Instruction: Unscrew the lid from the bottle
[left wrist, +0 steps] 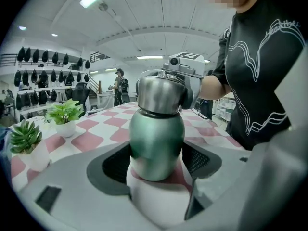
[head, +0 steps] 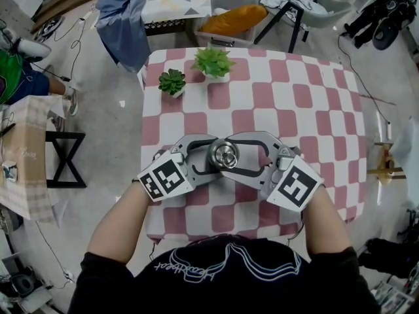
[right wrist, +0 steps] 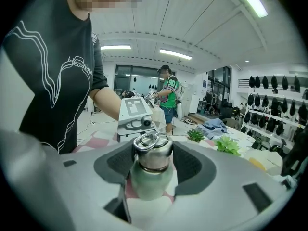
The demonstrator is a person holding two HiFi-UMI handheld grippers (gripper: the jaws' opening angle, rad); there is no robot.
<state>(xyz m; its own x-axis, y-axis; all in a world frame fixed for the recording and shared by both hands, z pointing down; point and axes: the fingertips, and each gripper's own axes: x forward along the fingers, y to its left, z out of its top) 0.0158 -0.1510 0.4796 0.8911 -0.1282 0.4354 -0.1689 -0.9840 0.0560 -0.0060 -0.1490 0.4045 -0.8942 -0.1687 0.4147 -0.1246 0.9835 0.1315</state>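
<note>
A green bottle (left wrist: 156, 138) with a steel lid (left wrist: 160, 94) stands upright on the pink-and-white checked table (head: 314, 103), near its front edge. From above only the lid (head: 224, 156) and its ring show. My left gripper (head: 218, 156) comes in from the left, and its jaws are shut on the green body low down (left wrist: 156, 161). My right gripper (head: 232, 156) comes in from the right. Its jaws hug the steel lid (right wrist: 152, 153) higher up, above the green body (right wrist: 148, 181), with the pads against both sides of it.
Two small potted plants (head: 173, 82) (head: 213, 63) stand at the table's far left side. A black stool (head: 62, 157) and a cloth-covered stand are on the floor to the left. Boxes and a draped blue cloth (head: 127, 18) lie beyond the far edge.
</note>
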